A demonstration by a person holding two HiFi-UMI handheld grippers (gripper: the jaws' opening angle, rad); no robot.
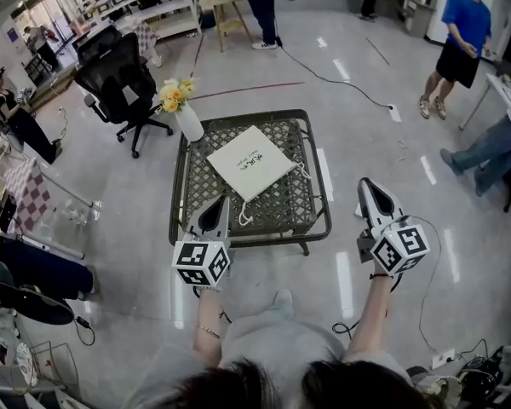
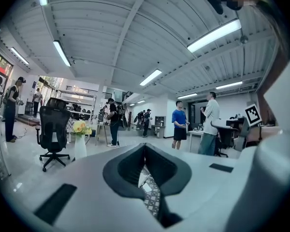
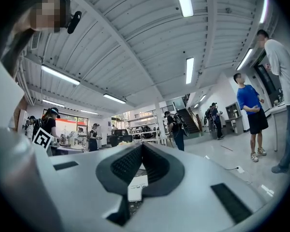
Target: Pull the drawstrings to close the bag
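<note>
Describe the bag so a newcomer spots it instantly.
Find the low lattice-top table in the middle of the floor. The drawstring bag lies flat on it, turned like a diamond. It is the only white square there; the vase of yellow flowers at the corner stands upright.

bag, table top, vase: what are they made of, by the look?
Bag: looks like cream cloth, maybe canvas, matte; it lies flat, with thin cord drawstrings. Table: open lattice top, likely woven wicker or plastic, in a dark, probably metal, frame. Vase: white, smooth, perhaps ceramic; too small to be sure.
</note>
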